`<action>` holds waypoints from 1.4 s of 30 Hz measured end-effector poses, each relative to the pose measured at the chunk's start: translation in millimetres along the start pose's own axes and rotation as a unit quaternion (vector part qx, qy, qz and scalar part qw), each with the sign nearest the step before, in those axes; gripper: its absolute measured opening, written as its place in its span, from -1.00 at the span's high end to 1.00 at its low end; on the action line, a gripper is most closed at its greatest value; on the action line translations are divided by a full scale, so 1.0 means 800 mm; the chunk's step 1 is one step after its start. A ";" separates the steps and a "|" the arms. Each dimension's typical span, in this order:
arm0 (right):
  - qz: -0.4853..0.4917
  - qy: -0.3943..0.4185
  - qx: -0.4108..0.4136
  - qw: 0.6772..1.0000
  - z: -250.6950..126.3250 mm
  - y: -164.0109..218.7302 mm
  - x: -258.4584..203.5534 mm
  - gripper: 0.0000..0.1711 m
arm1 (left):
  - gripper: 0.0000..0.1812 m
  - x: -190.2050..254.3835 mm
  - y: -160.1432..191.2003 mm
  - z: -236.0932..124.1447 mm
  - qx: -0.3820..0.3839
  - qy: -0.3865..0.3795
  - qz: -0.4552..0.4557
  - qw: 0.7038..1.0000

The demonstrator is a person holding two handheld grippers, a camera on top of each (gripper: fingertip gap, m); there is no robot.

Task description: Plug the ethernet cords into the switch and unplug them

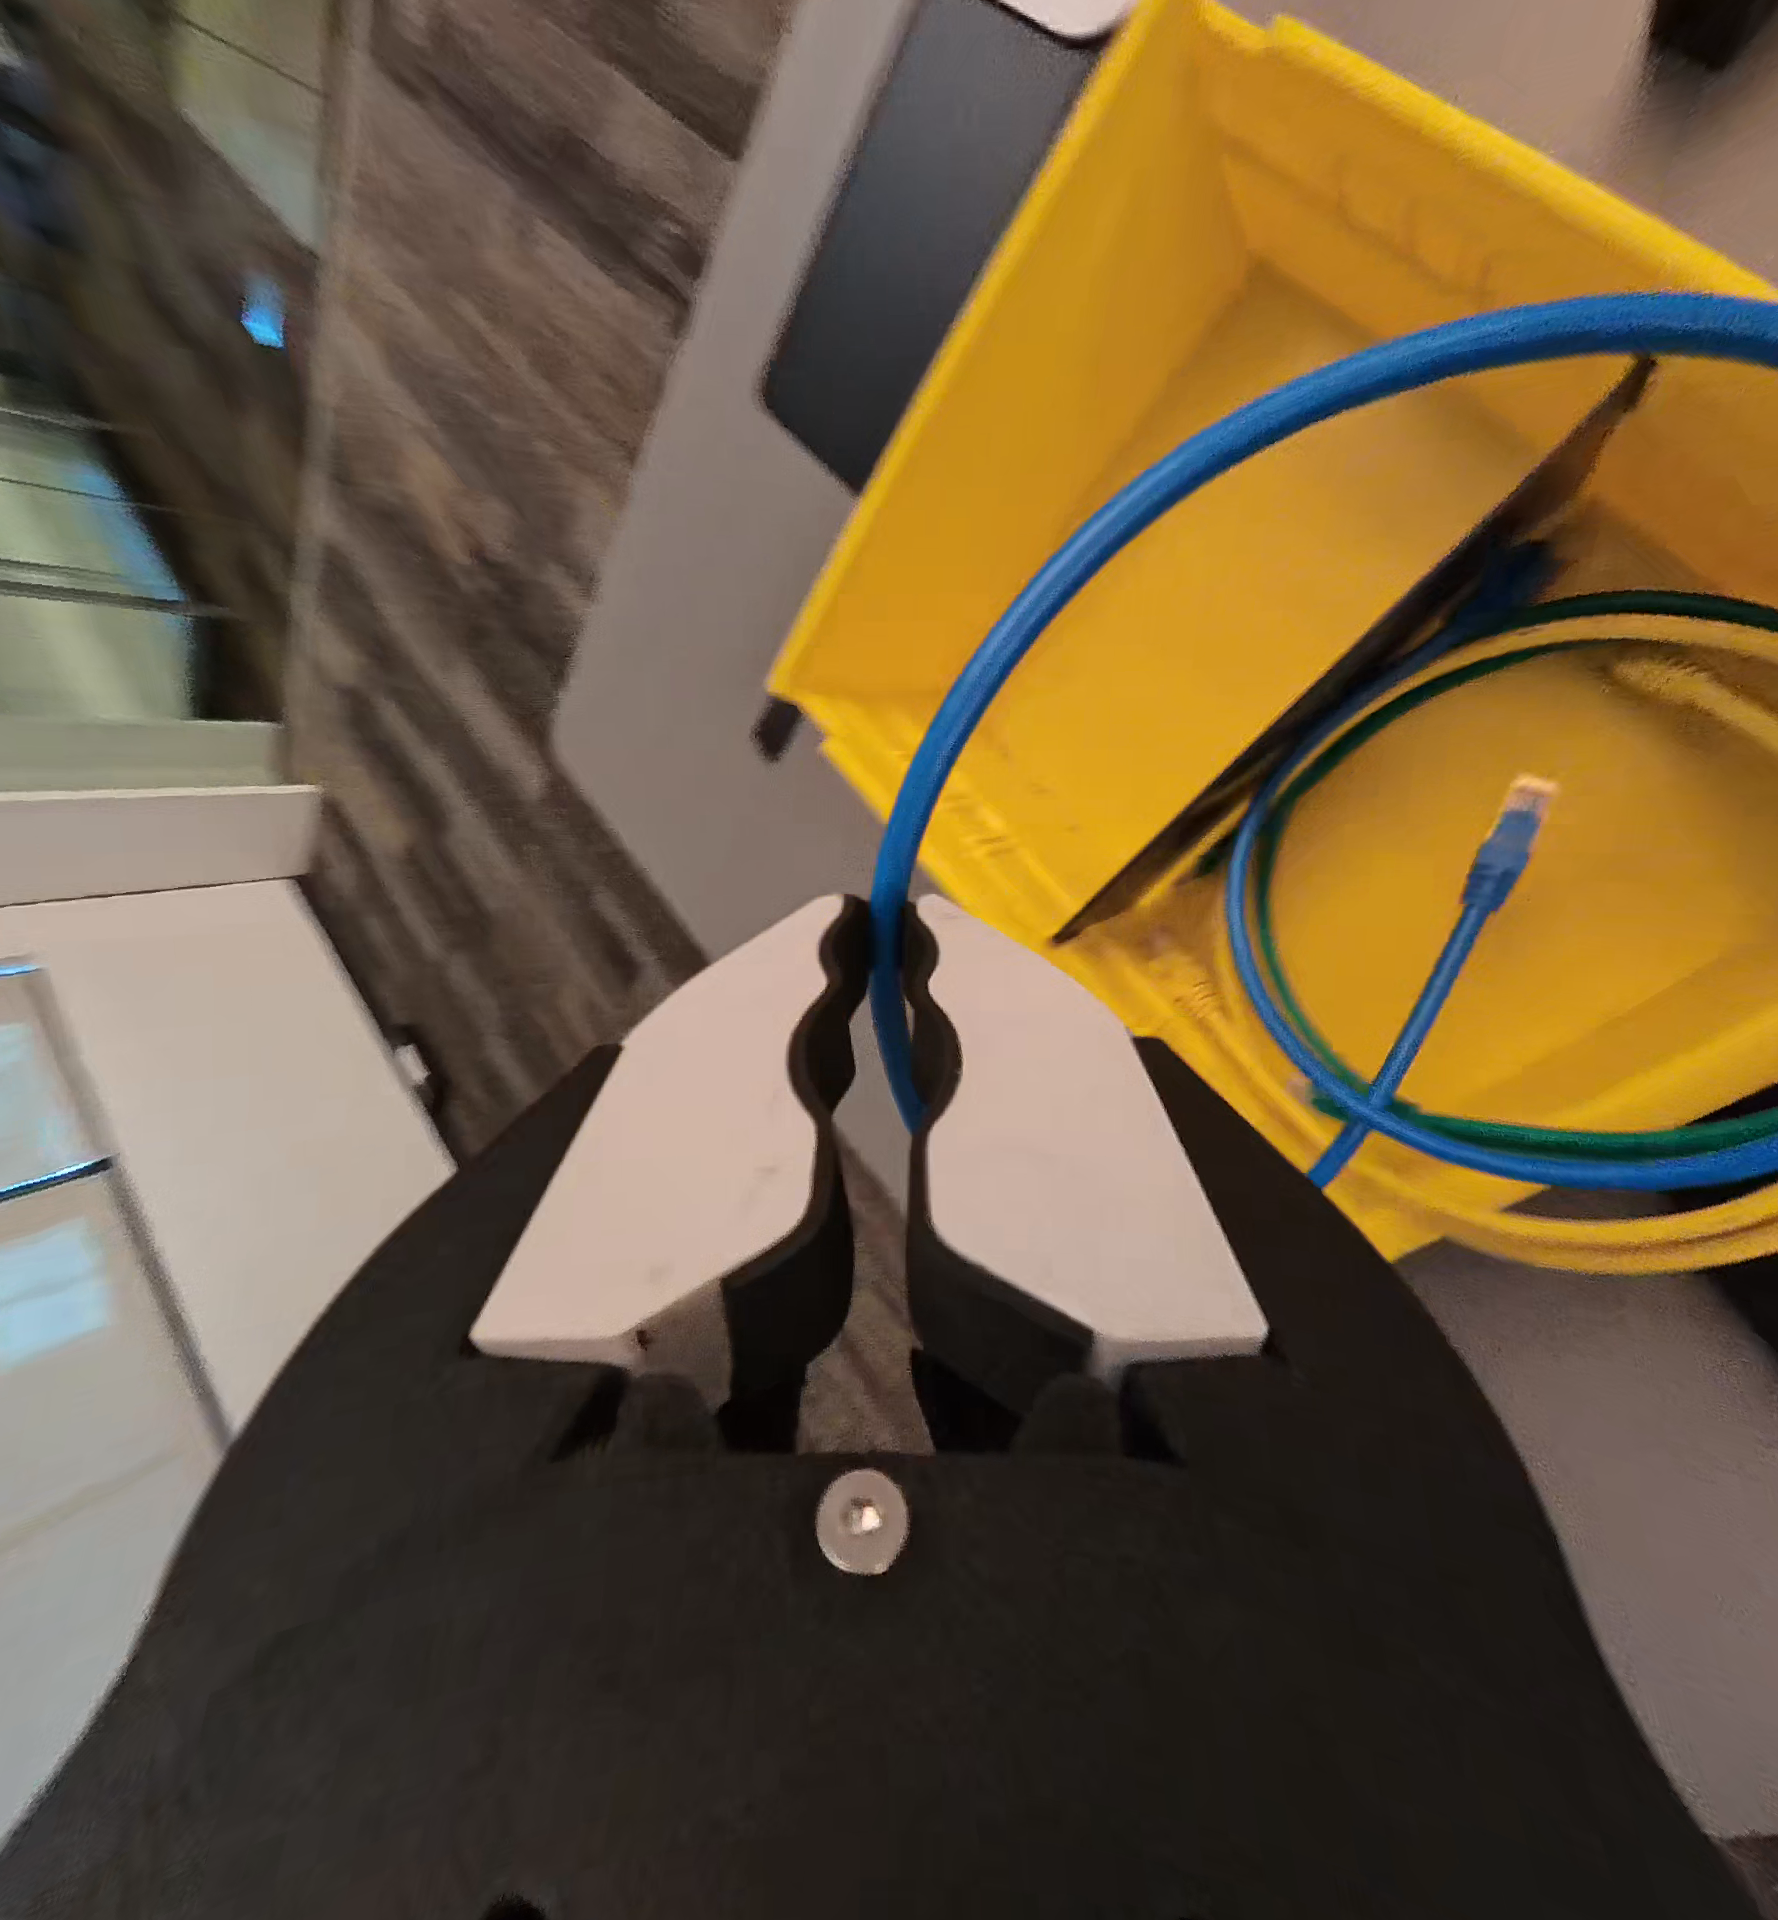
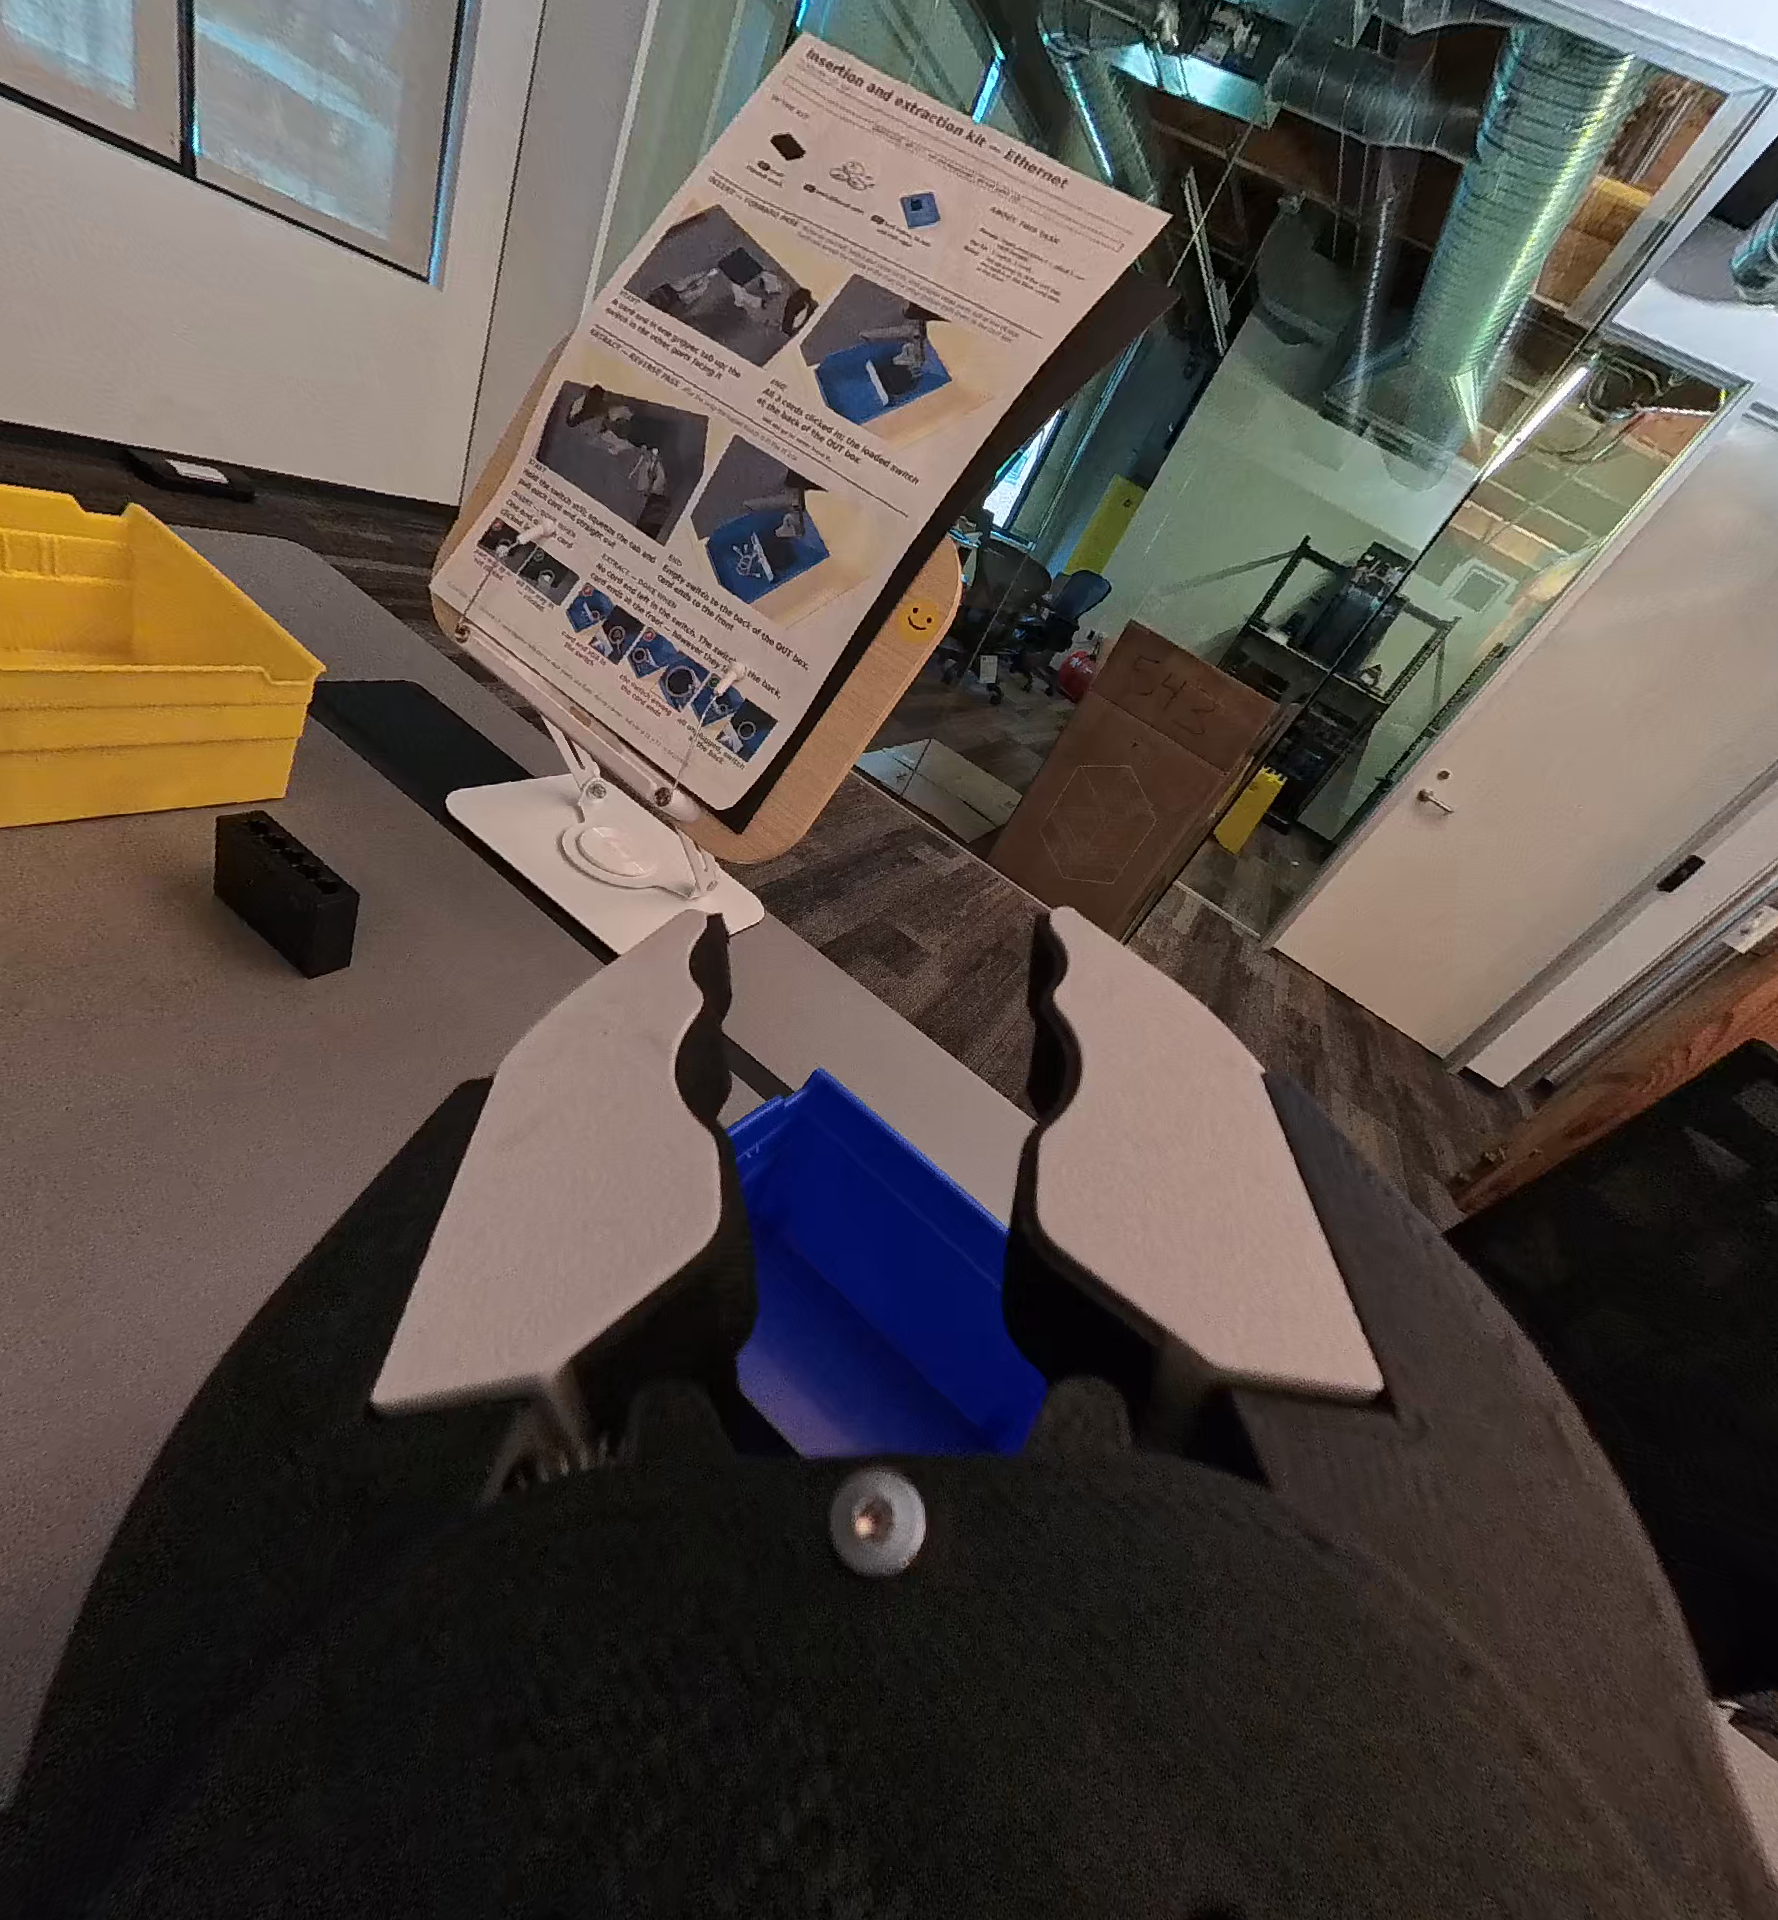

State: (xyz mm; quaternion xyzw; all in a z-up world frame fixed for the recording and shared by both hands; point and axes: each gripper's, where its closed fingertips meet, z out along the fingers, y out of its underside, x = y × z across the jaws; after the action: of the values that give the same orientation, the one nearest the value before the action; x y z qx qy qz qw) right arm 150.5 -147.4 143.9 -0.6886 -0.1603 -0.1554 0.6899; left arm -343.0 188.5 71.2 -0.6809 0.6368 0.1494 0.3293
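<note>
My left gripper (image 1: 890,935) is shut on a blue ethernet cord (image 1: 1103,509); the pads pinch it near their tips. The cord arcs up over the yellow bin (image 1: 1155,343) and coils down into its near compartment, where its blue plug end (image 1: 1508,831) lies beside a green cord (image 1: 1643,608) and a yellow cord (image 1: 1633,1242). My right gripper (image 2: 877,956) is open with nothing between its fingers, held above a blue bin (image 2: 864,1278). The black switch (image 2: 285,906) stands on the grey table (image 2: 137,1143), left of the right gripper, near the yellow bin (image 2: 106,665).
A black divider (image 1: 1384,644) splits the yellow bin. A black pad (image 1: 916,260) lies on the table beyond the bin. A white stand holding an instruction sheet (image 2: 802,436) stands at the table's far edge. Carpeted floor lies past the table edge. My hands' fingertips stand some 60 cm from each other.
</note>
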 end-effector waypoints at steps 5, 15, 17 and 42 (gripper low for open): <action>-0.008 -0.002 -0.010 1.000 0.007 0.000 -0.005 0.34 | 0.95 -0.053 -0.040 -0.109 0.064 -0.085 -0.004 0.994; -0.032 -0.064 -0.015 0.997 0.032 -0.008 -0.050 0.34 | 0.95 0.012 -0.213 -0.194 0.232 -0.108 0.019 0.966; -0.033 -0.093 -0.008 0.995 0.039 -0.010 -0.067 0.33 | 0.94 0.022 -0.241 -0.193 0.262 -0.104 -0.020 0.959; 0.357 -0.389 0.157 0.834 0.122 -0.115 -0.225 0.92 | 0.94 0.027 -0.330 -0.221 0.439 0.063 -0.218 0.869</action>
State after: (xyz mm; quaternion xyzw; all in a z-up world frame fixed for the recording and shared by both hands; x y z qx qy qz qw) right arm -52.5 -51.4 148.6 -0.5843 -0.1807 0.4100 0.6766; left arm -123.3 51.3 256.6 -0.5952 0.4918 -0.2647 0.5777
